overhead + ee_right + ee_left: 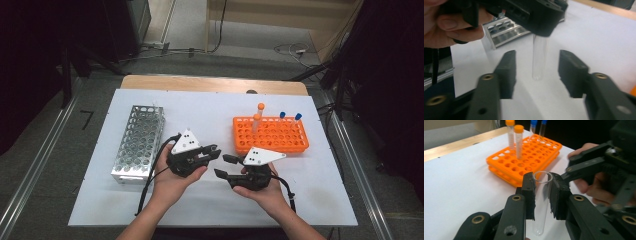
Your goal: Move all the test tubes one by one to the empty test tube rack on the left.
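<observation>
White sheeting covers the table (150, 210) that fills the middle of the high view, grey floor and trailing cables behind it at the top of the frame. At centre we see two hands meeting just below an orange rack (270, 135), which sits right of centre and carries two orange-capped tubes (258, 119) and two blue-capped tubes (289, 117) along its far side. To the left of centre lies a perforated metal rack (138, 142), well apart from the orange one.

In the left gripper view the left gripper (542, 192) is clamped on a clear glass test tube (541, 205), its pads pressing the tube just below the open rim, with the rounded bottom hanging toward the lower edge of the frame above the white sheet. The orange rack stands beyond it, at upper centre.

In the right gripper view we find the right gripper (537, 72) with its jaws parted, one on each side of the same tube (539, 58) and neither pad touching the glass. The tube hangs from the left gripper's dark body at the top of the frame, the metal rack behind it at upper left.

In the high view the left gripper (214, 151) and right gripper (226, 166) point toward each other, tips close together at centre frame
</observation>
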### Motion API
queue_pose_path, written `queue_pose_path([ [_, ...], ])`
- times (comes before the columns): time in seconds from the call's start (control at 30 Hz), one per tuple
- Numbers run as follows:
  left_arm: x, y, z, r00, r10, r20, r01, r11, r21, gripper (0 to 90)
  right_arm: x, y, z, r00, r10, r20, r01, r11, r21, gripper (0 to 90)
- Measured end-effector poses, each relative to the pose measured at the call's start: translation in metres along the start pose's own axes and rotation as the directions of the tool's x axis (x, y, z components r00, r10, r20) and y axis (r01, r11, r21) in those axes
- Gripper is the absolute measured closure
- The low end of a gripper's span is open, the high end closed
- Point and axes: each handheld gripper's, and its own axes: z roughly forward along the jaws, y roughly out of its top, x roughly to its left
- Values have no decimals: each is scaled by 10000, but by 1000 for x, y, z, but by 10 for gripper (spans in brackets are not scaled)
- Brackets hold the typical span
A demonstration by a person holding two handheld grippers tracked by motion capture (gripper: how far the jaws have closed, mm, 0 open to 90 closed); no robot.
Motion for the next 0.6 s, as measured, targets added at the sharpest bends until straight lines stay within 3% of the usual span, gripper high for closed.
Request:
queue_pose_path([
  [0.27, 26, 9, -6, 9984, -206, -518, 191, 9994, -278, 762, -13, -3, -17, 9997, 254, 29, -253, 9990, -371, 213],
  [0.3, 29, 9, -7, 9977, -223, -635, 204, 9993, -305, 761, -15, -5, -19, 9997, 223, 57, -221, 9992, -327, 156],
  [0.43, 43, 11, -14, 9947, -336, -968, 300, 9988, -378, 762, -24, -12, -30, 9994, 333, -47, -334, 9994, -130, 69],
  [0.6, 61, 12, -25, 9884, -529, -1421, 458, 9976, -526, 762, -36, -22, -49, 9988, 425, 251, -420, 9989, -208, 12],
])
